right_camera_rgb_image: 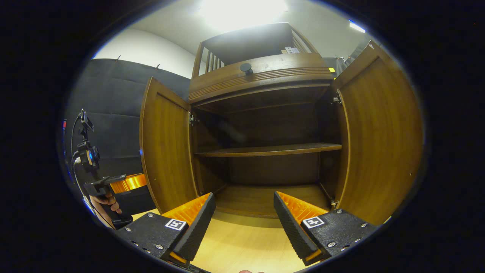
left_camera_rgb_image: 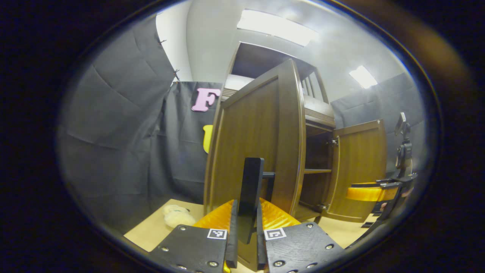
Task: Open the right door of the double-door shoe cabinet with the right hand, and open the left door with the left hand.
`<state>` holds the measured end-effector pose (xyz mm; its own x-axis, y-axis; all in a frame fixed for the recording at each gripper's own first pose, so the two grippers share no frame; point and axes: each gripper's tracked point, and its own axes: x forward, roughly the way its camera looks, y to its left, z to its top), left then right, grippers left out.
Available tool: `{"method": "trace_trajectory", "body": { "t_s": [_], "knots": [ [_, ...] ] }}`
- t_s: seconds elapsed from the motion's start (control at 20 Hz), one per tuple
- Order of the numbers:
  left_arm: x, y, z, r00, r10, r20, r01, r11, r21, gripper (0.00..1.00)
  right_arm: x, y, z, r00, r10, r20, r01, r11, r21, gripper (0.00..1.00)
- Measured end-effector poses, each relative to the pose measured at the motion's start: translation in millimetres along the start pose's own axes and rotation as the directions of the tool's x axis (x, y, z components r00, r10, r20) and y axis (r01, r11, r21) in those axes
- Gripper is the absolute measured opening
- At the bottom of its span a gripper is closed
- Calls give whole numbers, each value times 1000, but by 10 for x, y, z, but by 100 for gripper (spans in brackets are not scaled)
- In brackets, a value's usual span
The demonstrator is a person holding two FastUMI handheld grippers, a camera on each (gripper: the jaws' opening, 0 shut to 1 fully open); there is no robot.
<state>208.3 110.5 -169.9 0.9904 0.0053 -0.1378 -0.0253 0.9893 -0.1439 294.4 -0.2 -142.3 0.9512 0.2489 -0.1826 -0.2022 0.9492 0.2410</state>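
Note:
The brown wooden shoe cabinet (right_camera_rgb_image: 261, 76) stands with both doors swung wide. In the left gripper view, my left gripper (left_camera_rgb_image: 247, 206) is shut on the black bar handle (left_camera_rgb_image: 252, 178) of the left door (left_camera_rgb_image: 250, 144), which stands edge-on close ahead. The right door (left_camera_rgb_image: 360, 170) hangs open farther off, with the right gripper (left_camera_rgb_image: 373, 193) near it. In the right gripper view, my right gripper (right_camera_rgb_image: 244, 223) is open and holds nothing, facing the cabinet's inside between the left door (right_camera_rgb_image: 166, 151) and the right door (right_camera_rgb_image: 379, 144). The left gripper (right_camera_rgb_image: 117, 185) and a hand (right_camera_rgb_image: 106, 201) sit beyond the left door.
Inside the cabinet is a single shelf (right_camera_rgb_image: 265, 150) with nothing on it, above a bare bottom board. A drawer with a round knob (right_camera_rgb_image: 246, 68) and a slatted rack sit above. Fluffy pale slippers (left_camera_rgb_image: 176, 217) lie on the light wooden floor (right_camera_rgb_image: 242, 246) left of the left door.

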Motion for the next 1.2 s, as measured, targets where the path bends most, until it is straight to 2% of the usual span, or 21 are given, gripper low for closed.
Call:
{"method": "trace_trajectory", "body": {
  "t_s": [0.05,0.1,0.15,0.2,0.3,0.5,0.65,0.7,0.75,0.85,0.95,1.05,1.1,1.2],
  "knots": [
    [1,122,4,999,39,7,-39,999,17,20,-17,4,3,1000,2,3,-2,1000,0,95],
    [46,221,6,998,62,9,-62,998,25,26,-16,2,6,1000,1,4,-1,1000,2,95],
    [27,206,19,998,61,9,-61,998,20,14,-22,30,-2,1000,-2,5,2,1000,4,95],
    [27,178,22,999,54,8,-54,999,5,20,-18,25,10,1000,-6,4,6,1000,4,95],
    [-23,155,35,998,61,1,-61,998,4,20,-8,31,23,1000,-18,2,18,1000,5,95],
    [-36,222,21,992,129,-1,-128,989,76,20,-5,26,-30,1000,-27,-2,27,1000,6,95],
    [-53,256,41,985,170,-3,-169,981,94,20,-34,28,1,1000,-30,5,30,999,21,95],
    [-56,265,18,984,176,-6,-175,980,94,17,-48,27,23,1000,-23,8,23,999,27,95],
    [-51,258,8,985,175,-9,-173,981,92,20,-58,3,38,1000,-18,14,17,999,30,95],
    [-82,289,15,983,184,-11,-182,979,92,20,-53,-20,76,1000,-13,21,12,1000,27,95],
    [-101,311,60,973,229,-6,-227,969,98,20,-50,-13,48,1000,-12,11,12,999,32,92],
    [-112,283,168,967,252,29,-253,962,105,20,-17,-27,40,1000,-16,-5,16,999,32,92],
    [-121,253,262,964,263,48,-267,956,122,20,3,-33,46,1000,-24,-10,24,999,30,95],
    [-191,196,485,948,307,87,-317,934,164,20,33,-35,32,999,-48,-19,48,999,17,95]
  ]
}}
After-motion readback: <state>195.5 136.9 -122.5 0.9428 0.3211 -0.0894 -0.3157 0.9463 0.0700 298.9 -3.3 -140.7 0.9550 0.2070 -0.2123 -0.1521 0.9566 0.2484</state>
